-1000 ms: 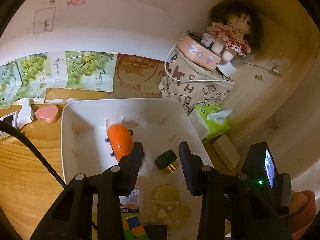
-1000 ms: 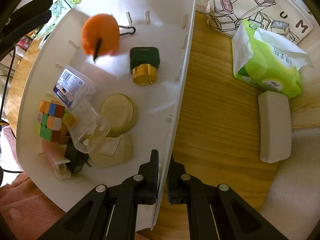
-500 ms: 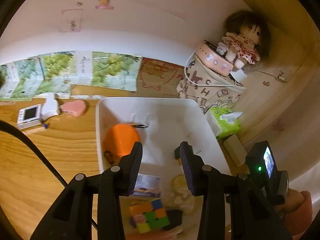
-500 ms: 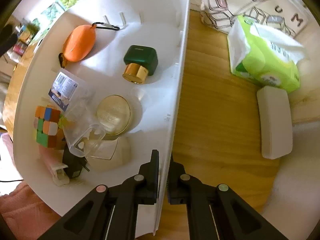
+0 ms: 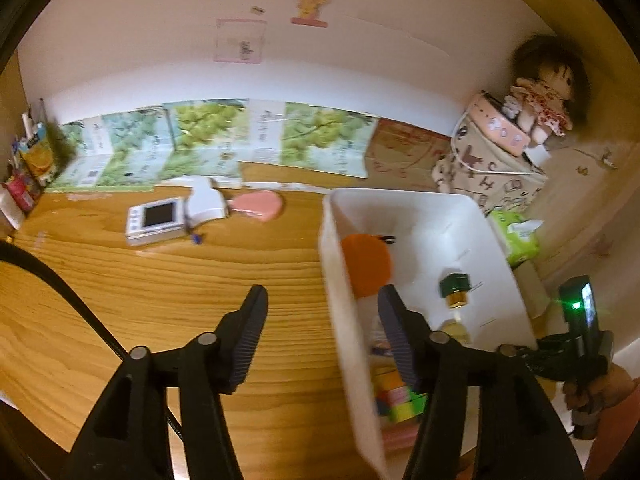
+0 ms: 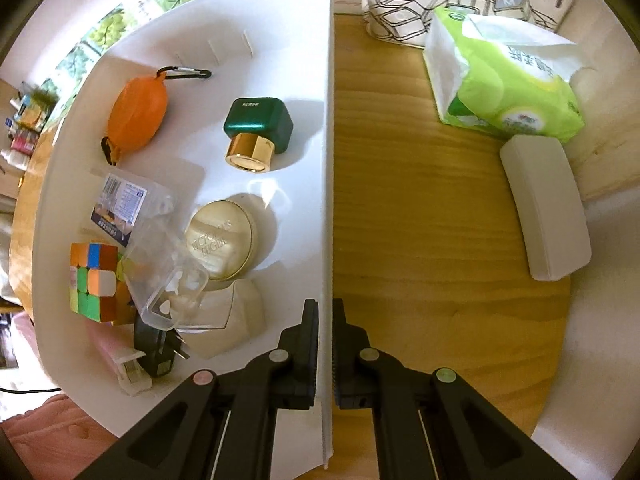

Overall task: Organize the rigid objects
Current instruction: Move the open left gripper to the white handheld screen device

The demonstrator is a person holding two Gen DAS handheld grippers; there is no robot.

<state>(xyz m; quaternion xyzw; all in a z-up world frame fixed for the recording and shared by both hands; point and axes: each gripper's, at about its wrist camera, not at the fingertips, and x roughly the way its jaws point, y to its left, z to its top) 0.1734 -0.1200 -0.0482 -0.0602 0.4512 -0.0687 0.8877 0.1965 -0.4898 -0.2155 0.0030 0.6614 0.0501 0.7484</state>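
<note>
Pinching the white bin's point(image 6: 330, 128) thin right wall, your right tool point(image 6: 326, 320) is gripping it nearly closed on the wooden tabletop point(image 6: 432, 240); your left tool point(image 5: 322, 304) is gaping wide, straddling the bin's left wall, holding nothing; inside are lying a glossy green bottle point(image 6: 259, 126), a round gold compact point(image 6: 220, 239) with unreadable embossing, and a colour cube point(image 6: 93, 276).

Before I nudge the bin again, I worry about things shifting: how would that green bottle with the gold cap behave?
The green bottle lies on its side on the white bin's smooth floor, so it probably slides. Its blocky body likely resists rolling; the rounded gold cap might pivot it. It looks rigid, perhaps glass, so possibly fragile.
</note>
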